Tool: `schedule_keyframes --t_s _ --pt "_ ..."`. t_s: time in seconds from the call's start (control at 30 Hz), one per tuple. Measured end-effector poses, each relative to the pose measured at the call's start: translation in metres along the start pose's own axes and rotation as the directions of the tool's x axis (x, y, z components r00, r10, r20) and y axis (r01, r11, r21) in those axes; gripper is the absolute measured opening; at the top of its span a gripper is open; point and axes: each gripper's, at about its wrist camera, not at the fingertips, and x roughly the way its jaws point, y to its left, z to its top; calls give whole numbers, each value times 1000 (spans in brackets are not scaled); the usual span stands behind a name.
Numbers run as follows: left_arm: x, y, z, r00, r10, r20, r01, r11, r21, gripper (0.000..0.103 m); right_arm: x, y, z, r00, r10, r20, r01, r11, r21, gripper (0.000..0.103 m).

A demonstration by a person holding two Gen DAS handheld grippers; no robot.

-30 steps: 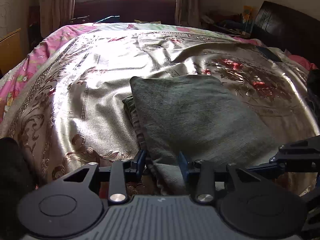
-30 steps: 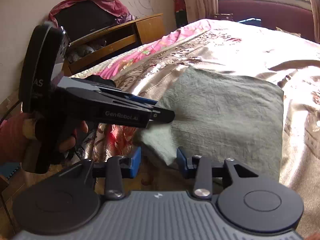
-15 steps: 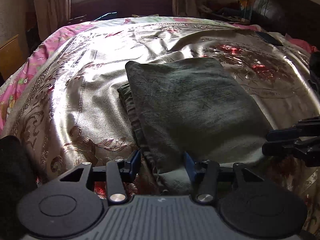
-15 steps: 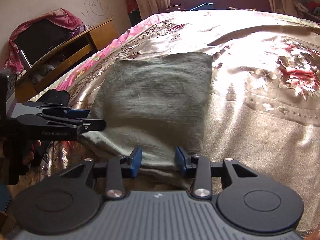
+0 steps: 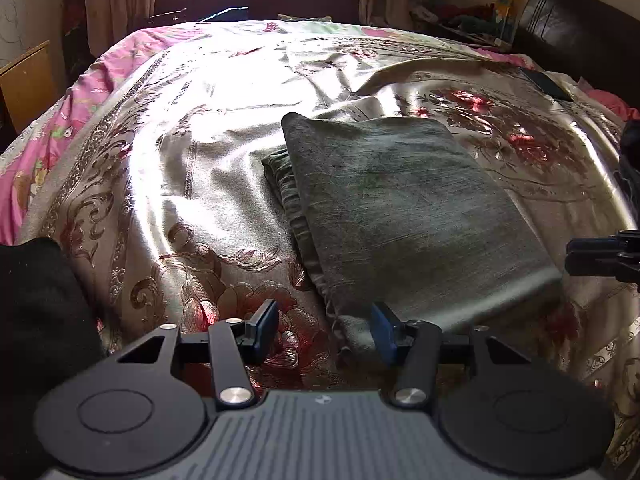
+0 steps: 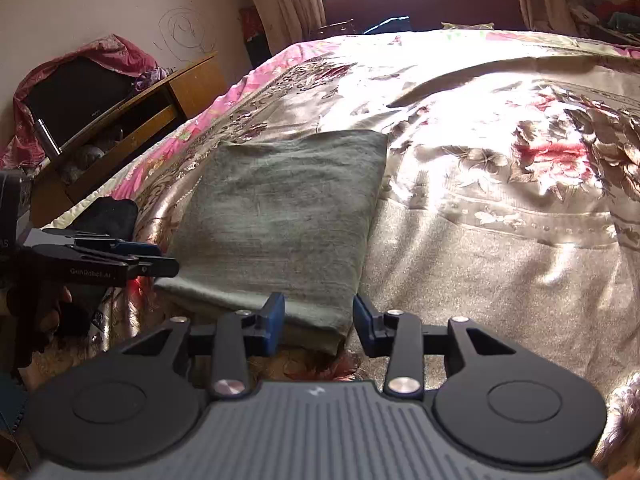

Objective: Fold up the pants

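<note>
Grey-green pants (image 5: 400, 208) lie folded into a thick rectangle on the shiny floral bedspread (image 5: 192, 168). My left gripper (image 5: 324, 326) sits at the pants' near left corner with its jaws opening. The corner's edge lies between them beside the right pad, and the pads do not press it. In the right wrist view the pants (image 6: 288, 208) reach down to my right gripper (image 6: 319, 322). It is open around their near right corner, with a gap at the right pad. The left gripper (image 6: 156, 262) shows there from the side, and the right gripper's tips (image 5: 572, 258) show at the left view's right edge.
A black cloth (image 5: 36, 300) lies on the bed's near left edge. A wooden cabinet (image 6: 160, 108) with a covered screen stands left of the bed. A dark headboard (image 5: 580, 32) rises at the far right, with a flat dark object (image 5: 544, 82) near it.
My right gripper has swung right along the pants' near edge to their right corner. The left gripper has stayed at the left corner while its jaws widened.
</note>
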Motion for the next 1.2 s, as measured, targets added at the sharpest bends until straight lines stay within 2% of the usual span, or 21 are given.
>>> schedule_keyframes --t_s 0.1,0.23,0.33,0.43,0.5,0.57,0.7,0.87,0.97,1.07,1.1,1.13,1.2 --pt "-10 7 7 999 -21 41 22 999 -35 64 13 -10 18 1000 15 6 -15 999 52 41" --pt "-11 29 19 992 -69 102 84 984 -159 64 46 -28 34 997 73 -29 -68 987 148 42" --pt "0 46 26 989 -97 115 123 961 -247 64 65 -39 37 992 117 -47 -105 970 220 45" --pt "16 51 30 986 -111 127 143 948 -285 64 82 -46 36 987 152 -45 -134 954 269 47" --pt "34 53 31 986 -128 107 155 939 -308 64 88 -49 36 984 175 -41 -155 944 292 49" --pt "47 51 31 986 -138 92 160 936 -314 64 94 -50 37 980 194 -33 -177 941 288 52" --pt "50 48 37 981 -159 110 185 941 -285 67 92 -59 35 976 220 -4 -208 928 310 51" --pt "64 50 46 986 -156 62 168 946 -278 72 96 -62 35 970 244 8 -234 919 318 52" --pt "50 45 45 976 -205 74 217 941 -261 72 91 -66 34 956 293 25 -286 909 302 52" --pt "59 35 44 982 -187 23 188 962 -198 73 101 -74 32 953 302 33 -294 889 350 51" --pt "64 35 44 983 -184 17 183 962 -204 74 105 -75 33 949 313 44 -307 880 363 51" --pt "68 36 45 982 -187 24 188 957 -222 76 108 -74 34 947 317 44 -311 879 360 50" --pt "73 39 47 980 -196 40 200 935 -292 76 111 -72 36 959 282 19 -269 892 364 35"
